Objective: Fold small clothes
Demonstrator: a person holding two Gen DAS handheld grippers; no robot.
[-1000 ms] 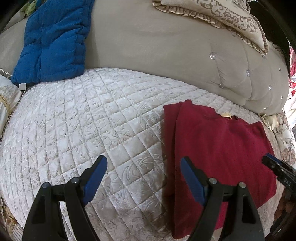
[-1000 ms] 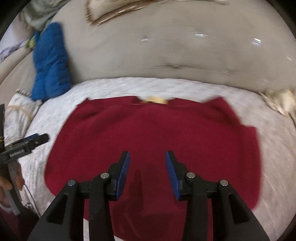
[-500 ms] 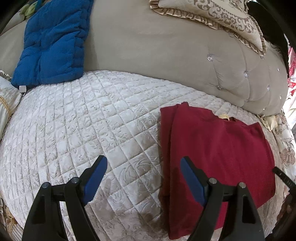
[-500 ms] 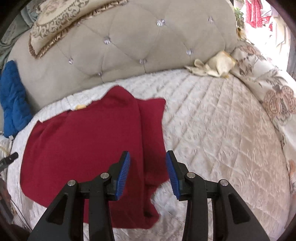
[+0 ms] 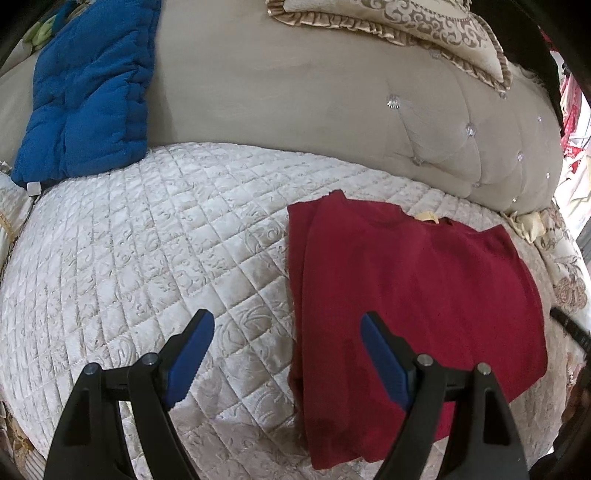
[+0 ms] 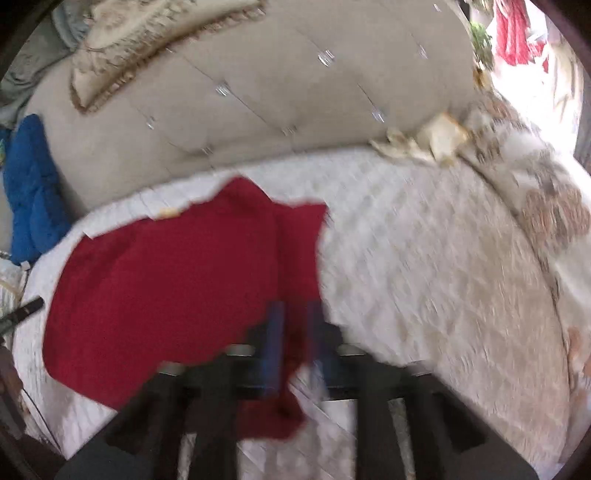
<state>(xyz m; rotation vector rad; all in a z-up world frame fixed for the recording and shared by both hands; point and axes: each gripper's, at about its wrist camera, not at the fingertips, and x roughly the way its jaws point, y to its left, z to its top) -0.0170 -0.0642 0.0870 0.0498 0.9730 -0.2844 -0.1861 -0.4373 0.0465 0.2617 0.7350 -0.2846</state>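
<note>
A dark red shirt [image 5: 406,288] lies flat on the quilted cream bedcover [image 5: 147,240], its left side folded over and a yellow neck label at the far edge. My left gripper [image 5: 286,321] hovers open above the shirt's left edge, one pad over the quilt and one over the cloth, holding nothing. In the blurred right wrist view the shirt [image 6: 166,280] fills the left half. My right gripper [image 6: 295,325] is at its lower right edge. Its jaws stand narrow and are opening, with a strip of red cloth between them.
A beige tufted headboard [image 5: 295,92] rises behind the bed. A blue cushion [image 5: 85,92] leans on it at the left and a patterned frilled pillow [image 5: 406,22] sits on top. A crumpled cream cloth [image 6: 424,140] lies at the far right corner.
The right gripper swung from over the shirt's middle to its right edge, and its jaws now stand closer together around the cloth. The left gripper has barely moved and stays open.
</note>
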